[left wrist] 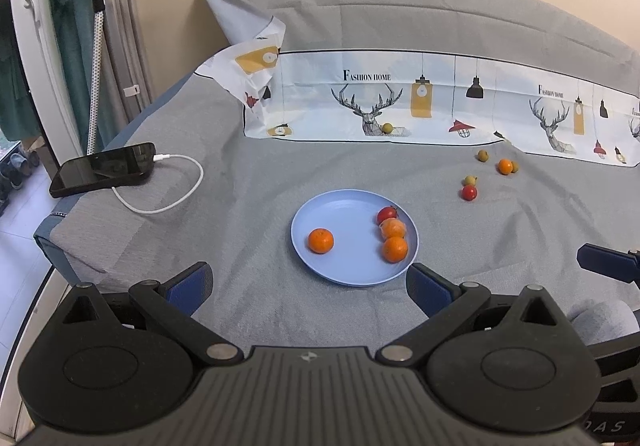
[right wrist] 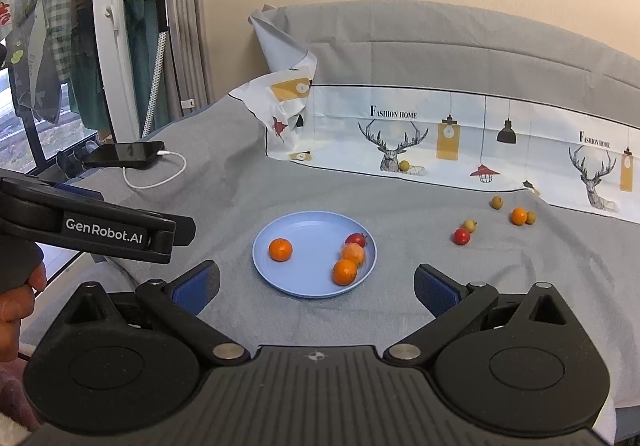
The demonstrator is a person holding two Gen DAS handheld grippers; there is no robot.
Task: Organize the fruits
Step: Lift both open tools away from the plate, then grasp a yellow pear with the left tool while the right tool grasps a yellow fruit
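Note:
A light blue plate (left wrist: 344, 270) (right wrist: 304, 286) lies on the grey cloth. It holds three oranges, one on its left (left wrist: 320, 240) (right wrist: 280, 249) and two on its right (left wrist: 395, 249) (right wrist: 345, 272), plus a red fruit (left wrist: 387, 214) (right wrist: 356, 239). To the right on the cloth lie a loose red fruit (left wrist: 469, 192) (right wrist: 461, 236), a small orange (left wrist: 505, 166) (right wrist: 519, 216) and several yellow-green fruits (left wrist: 470, 180) (right wrist: 497, 201). Another yellow-green fruit (left wrist: 386, 127) (right wrist: 404, 165) rests on the printed cloth. My left gripper (left wrist: 310, 284) and right gripper (right wrist: 316, 286) stand open and empty, near the plate's front edge.
A black phone (left wrist: 104, 169) (right wrist: 126, 153) with a white cable (left wrist: 176, 185) lies at the left edge of the cloth. A printed deer-pattern cloth (left wrist: 440, 101) (right wrist: 480, 141) runs across the back. A garment steamer pole (left wrist: 96, 65) stands at the left. A person's hand (right wrist: 16, 306) holds the other gripper.

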